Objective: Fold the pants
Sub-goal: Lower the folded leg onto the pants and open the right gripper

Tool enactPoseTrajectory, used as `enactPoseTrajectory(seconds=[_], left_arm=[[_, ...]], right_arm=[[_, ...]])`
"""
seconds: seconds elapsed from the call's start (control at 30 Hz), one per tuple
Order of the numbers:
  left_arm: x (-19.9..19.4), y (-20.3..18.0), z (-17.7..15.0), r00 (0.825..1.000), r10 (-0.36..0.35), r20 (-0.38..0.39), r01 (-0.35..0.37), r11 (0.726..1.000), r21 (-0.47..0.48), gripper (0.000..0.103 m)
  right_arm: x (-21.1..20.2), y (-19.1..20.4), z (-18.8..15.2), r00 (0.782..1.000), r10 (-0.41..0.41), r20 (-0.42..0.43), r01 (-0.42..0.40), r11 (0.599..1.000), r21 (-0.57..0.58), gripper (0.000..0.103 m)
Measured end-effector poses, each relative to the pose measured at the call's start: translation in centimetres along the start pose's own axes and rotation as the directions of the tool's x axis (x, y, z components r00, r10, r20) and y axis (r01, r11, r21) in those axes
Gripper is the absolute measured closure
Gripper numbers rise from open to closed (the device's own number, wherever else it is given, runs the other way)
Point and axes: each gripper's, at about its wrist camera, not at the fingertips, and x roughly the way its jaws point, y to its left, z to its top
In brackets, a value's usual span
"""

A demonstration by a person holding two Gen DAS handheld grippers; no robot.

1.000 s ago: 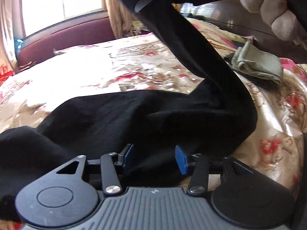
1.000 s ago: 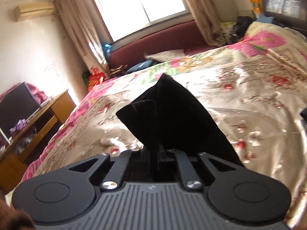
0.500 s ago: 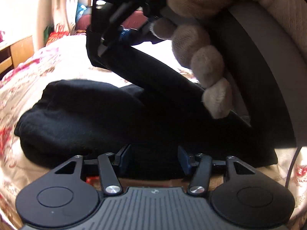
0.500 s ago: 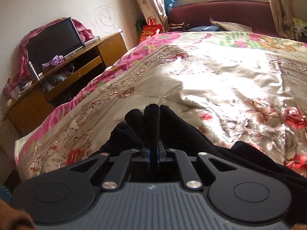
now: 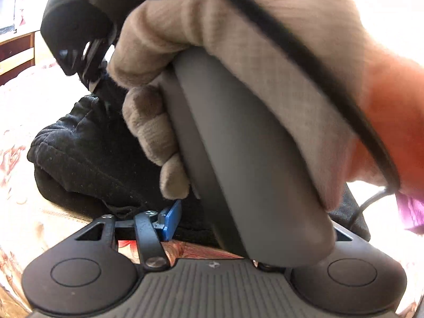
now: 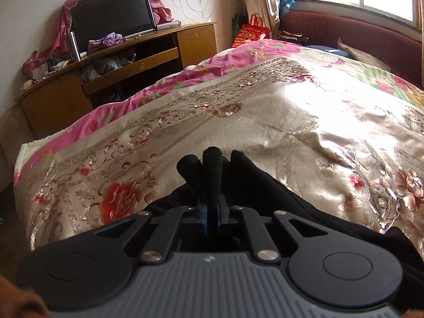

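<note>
The black pants (image 5: pixel 87 153) lie bunched on the floral bedspread (image 6: pixel 265 122). My right gripper (image 6: pixel 212 212) is shut on a folded edge of the pants (image 6: pixel 212 169), whose rolled ends stick out past the pads, low over the bed. In the left wrist view, a gloved hand (image 5: pixel 238 53) holding the right gripper's grey handle (image 5: pixel 251 172) fills most of the frame, and the right gripper (image 5: pixel 92 79) pinches black cloth at the upper left. My left gripper (image 5: pixel 212 220) stands open at the pile's near edge. One of its blue pads (image 5: pixel 171 221) is bare; the other is hidden behind the handle.
A wooden TV cabinet (image 6: pixel 119 61) with a dark screen (image 6: pixel 114 13) stands beyond the bed's left side. A maroon sofa (image 6: pixel 357 31) runs under the window at the far end, with a red bag (image 6: pixel 249 31) beside it. The bed's edge is near on the left.
My right gripper carried the pants' end across and down onto the rest of the pants. The gloved hand and its handle now crowd the left wrist view. The left jaws widened slightly.
</note>
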Motion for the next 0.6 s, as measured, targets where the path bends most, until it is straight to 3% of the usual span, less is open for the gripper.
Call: enactPoseTrajectory(seconds=[0.1, 0.23, 0.37, 0.5, 0.6], left_arm=[[0.2, 0.2, -0.2, 1.000, -0.009, -0.008, 0.009, 0.999, -0.033, 0.036], [1.3, 1.2, 0.2, 0.998, -0.021, -0.051, 0.017, 0.998, -0.067, 0.036], [1.1, 2.3, -0.1, 0.998, -0.029, -0.048, 0.025, 0.996, -0.086, 0.036], [1.0, 2.8, -0.6, 0.999, -0.010, -0.043, 0.006, 0.995, -0.096, 0.035], [0.8, 2.4, -0.7, 0.999, 0.020, -0.040, -0.023, 0.997, -0.069, 0.035]], right_arm=[[-2.0, 0.8, 0.2, 0.996, -0.005, 0.092, 0.010, 0.999, -0.053, 0.096], [-4.1, 0.1, 1.3, 0.986, -0.024, 0.166, 0.030, 0.999, -0.031, 0.096], [-1.7, 0.9, 2.0, 0.997, 0.000, 0.083, 0.005, 0.998, -0.059, 0.095], [2.0, 2.4, 0.2, 0.999, 0.032, -0.031, -0.035, 0.995, -0.094, 0.095], [3.6, 2.1, 0.1, 0.996, 0.071, -0.062, -0.074, 0.997, -0.036, 0.095]])
